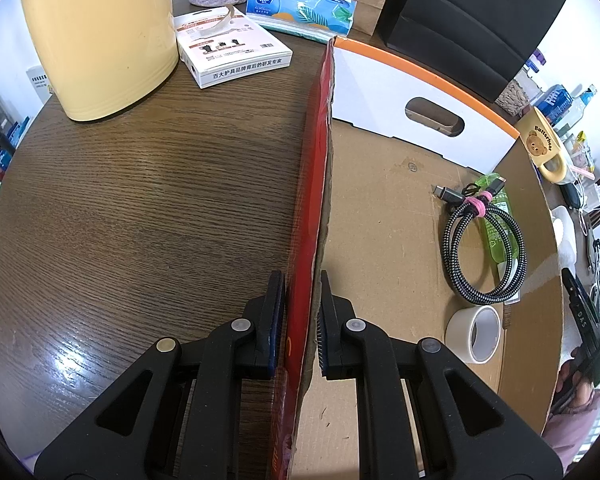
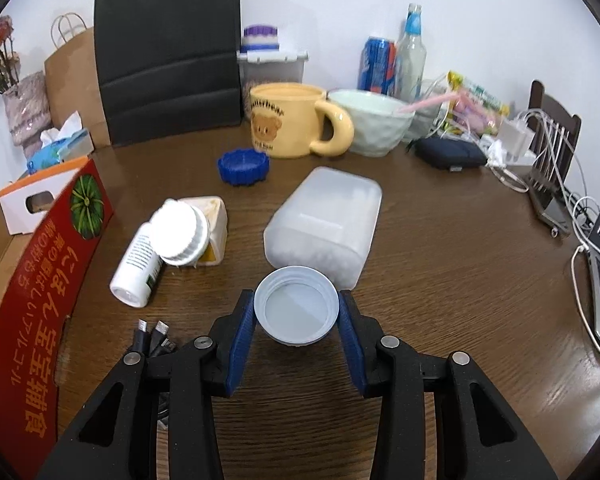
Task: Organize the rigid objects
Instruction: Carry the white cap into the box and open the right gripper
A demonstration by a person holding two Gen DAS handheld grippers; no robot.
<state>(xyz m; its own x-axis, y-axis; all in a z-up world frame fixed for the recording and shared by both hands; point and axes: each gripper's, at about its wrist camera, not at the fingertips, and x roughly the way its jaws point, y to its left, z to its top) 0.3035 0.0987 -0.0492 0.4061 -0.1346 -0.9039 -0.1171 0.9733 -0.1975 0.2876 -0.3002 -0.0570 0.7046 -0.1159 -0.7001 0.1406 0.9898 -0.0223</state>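
The right gripper [image 2: 296, 312] is clamped on a white screw lid [image 2: 295, 309], held above the table [image 2: 440, 280]. The left gripper [image 1: 302, 320] pinches the cardboard box wall [image 1: 320, 184], steadying it. Already boxed — coiled cable [image 1: 485, 256], tape roll [image 1: 475, 334]. Still outside, by judgement — translucent container [image 2: 324, 226], white bottle [image 2: 138, 266], blue cap [image 2: 243, 167].

We cannot read the fine print on the white pill bottle [image 2: 137, 261] near the table's left edge; a white ribbed cap [image 2: 179, 234] hides its top. The charging cables [image 2: 153, 336] vanish behind our right gripper [image 2: 296, 312]. At the table's far edge the yellow kettle [image 1: 96, 36] is cut off by the left wrist view's top edge.
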